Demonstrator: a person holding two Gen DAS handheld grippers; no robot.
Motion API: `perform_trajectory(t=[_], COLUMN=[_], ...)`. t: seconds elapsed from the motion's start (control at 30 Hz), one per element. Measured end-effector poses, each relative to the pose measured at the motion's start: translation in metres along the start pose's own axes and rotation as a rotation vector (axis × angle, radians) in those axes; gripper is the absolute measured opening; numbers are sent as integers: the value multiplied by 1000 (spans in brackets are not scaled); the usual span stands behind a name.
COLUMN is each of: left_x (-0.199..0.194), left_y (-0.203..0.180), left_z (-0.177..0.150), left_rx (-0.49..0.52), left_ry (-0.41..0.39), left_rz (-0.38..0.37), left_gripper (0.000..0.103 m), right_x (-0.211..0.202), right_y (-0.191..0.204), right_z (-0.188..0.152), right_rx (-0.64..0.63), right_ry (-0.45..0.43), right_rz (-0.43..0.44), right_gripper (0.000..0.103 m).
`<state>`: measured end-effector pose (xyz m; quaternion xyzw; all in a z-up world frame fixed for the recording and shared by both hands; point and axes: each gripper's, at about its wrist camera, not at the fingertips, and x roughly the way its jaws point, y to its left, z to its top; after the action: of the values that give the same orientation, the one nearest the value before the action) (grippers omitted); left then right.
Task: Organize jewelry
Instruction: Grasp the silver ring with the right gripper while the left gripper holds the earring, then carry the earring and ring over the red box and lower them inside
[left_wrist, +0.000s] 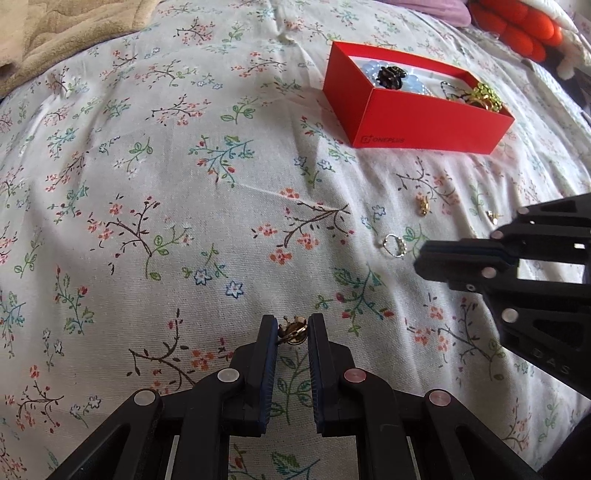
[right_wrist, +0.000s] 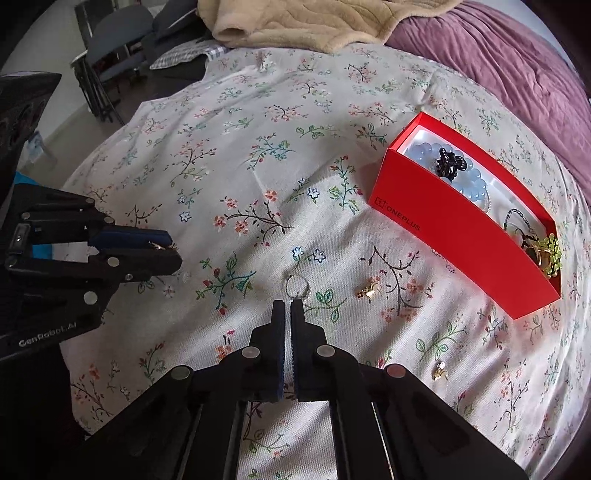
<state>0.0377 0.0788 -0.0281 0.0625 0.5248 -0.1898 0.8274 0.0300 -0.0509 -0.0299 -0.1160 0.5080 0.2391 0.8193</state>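
Observation:
A red open box (left_wrist: 424, 125) (right_wrist: 454, 229) sits on the floral bedsheet and holds a pale blue bead bracelet (right_wrist: 424, 153), a black hair claw (right_wrist: 448, 162) and a green-gold piece (right_wrist: 550, 254). My left gripper (left_wrist: 292, 325) (right_wrist: 168, 246) is shut on a small gold crown-shaped piece (left_wrist: 291, 332). My right gripper (right_wrist: 287, 306) (left_wrist: 417, 258) is shut, its tips at the near edge of a silver ring (right_wrist: 297, 288) (left_wrist: 394, 245) on the sheet. Whether they pinch the ring I cannot tell. Two small gold pieces (right_wrist: 369, 291) (right_wrist: 439, 370) lie loose on the sheet.
A beige blanket (right_wrist: 295, 22) and a purple duvet (right_wrist: 517, 55) lie at the far side of the bed. An orange cushion (left_wrist: 517, 26) sits beyond the box. Chairs (right_wrist: 110, 48) stand past the bed's left edge.

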Motion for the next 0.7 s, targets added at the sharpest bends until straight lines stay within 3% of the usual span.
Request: perform_trajectory(t=[0.13,0.2,0.27,0.3,0.5,0.67,0.7], left_x=[0,1,1,1,2,2,2], left_y=[1,0,-1,-1,-2,-3,-3], left_z=[1,2,2,2,1,1,1], left_rx=[-2,-1,-1,-1,3,2,2], left_ry=[1,1,2,1,4,4,3], left_rz=[0,1,0,0,0,1,2], left_gripper=[11,11,11,11,11,11,11], right_x=[0,5,9,11,24,26,25], right_y=[-4,-7,-8,-8,-5,-1,0], right_z=[-4,-2,-1,0,7,9,9], right_rx=[0,10,18,16,18,2,-3], right_ry=[-6,13,13,7,-4,-6,-6], right_rz=[-4,4,6,2,-13,-3,-5], right_gripper=[5,14,48,52,49,16,16])
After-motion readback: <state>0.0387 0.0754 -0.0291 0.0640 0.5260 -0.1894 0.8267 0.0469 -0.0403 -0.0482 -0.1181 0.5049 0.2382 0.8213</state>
